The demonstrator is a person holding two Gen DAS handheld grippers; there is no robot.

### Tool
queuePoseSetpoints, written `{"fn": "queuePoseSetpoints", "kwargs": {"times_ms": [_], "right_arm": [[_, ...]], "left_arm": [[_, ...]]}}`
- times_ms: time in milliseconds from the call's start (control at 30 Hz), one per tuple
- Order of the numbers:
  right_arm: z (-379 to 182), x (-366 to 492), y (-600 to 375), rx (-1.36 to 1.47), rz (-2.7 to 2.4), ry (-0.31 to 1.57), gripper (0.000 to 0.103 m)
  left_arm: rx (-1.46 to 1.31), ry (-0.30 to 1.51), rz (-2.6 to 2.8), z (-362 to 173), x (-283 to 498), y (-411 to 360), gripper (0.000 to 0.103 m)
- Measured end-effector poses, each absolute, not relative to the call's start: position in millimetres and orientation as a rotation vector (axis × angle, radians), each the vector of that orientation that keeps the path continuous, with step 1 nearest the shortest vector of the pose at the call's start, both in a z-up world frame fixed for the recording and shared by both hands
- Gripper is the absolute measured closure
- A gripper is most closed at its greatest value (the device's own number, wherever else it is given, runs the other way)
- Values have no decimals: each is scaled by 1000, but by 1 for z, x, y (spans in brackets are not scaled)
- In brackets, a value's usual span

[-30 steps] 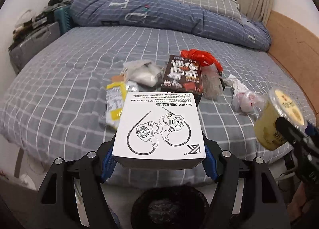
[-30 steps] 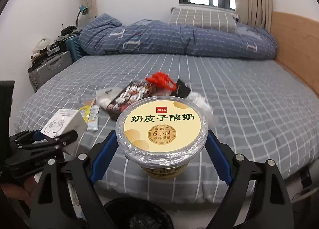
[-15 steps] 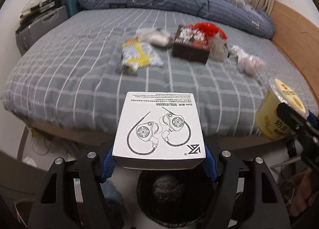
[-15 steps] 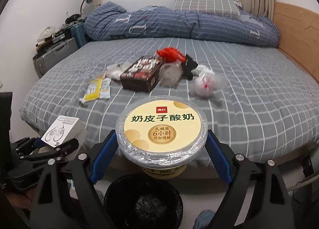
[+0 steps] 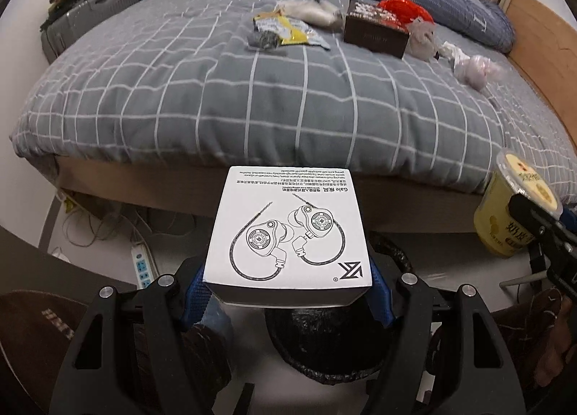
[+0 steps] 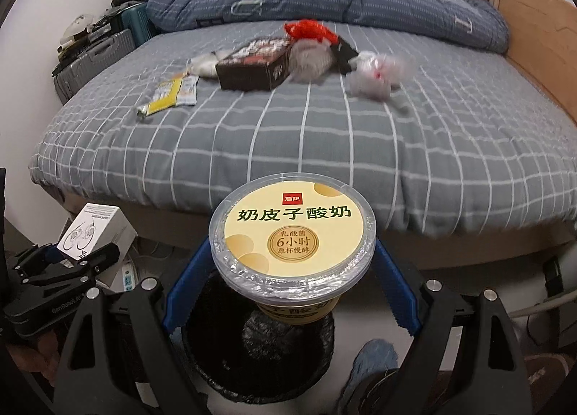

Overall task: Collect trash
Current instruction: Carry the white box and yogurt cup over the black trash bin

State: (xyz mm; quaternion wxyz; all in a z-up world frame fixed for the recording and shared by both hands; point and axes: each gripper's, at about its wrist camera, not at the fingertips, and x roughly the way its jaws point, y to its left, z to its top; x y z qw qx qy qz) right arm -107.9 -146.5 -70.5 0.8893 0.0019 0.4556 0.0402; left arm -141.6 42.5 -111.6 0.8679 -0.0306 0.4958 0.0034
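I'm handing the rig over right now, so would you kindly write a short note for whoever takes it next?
Left gripper: shut on the white earphone box.
Right gripper: shut on the yogurt cup.
Both are above the black-lined trash bin on the floor at the foot of the bed; neither is released yet.
Left on the bed: yellow wrapper, dark brown box, red bag, clear plastic bags.

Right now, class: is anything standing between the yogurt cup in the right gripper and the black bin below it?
Nothing visible does. The yogurt cup, clamped in the right gripper, hangs above the open mouth of the black-lined bin, with only air between them.
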Motion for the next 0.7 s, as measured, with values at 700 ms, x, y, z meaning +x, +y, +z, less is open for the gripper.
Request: {"fn": "queuePoseSetpoints", "kwargs": {"times_ms": [700], "right_arm": [[-174,-94,-105,-9,124,1203,20]], "left_arm": [[-114,1214,33,-191,-133,77,34]]}}
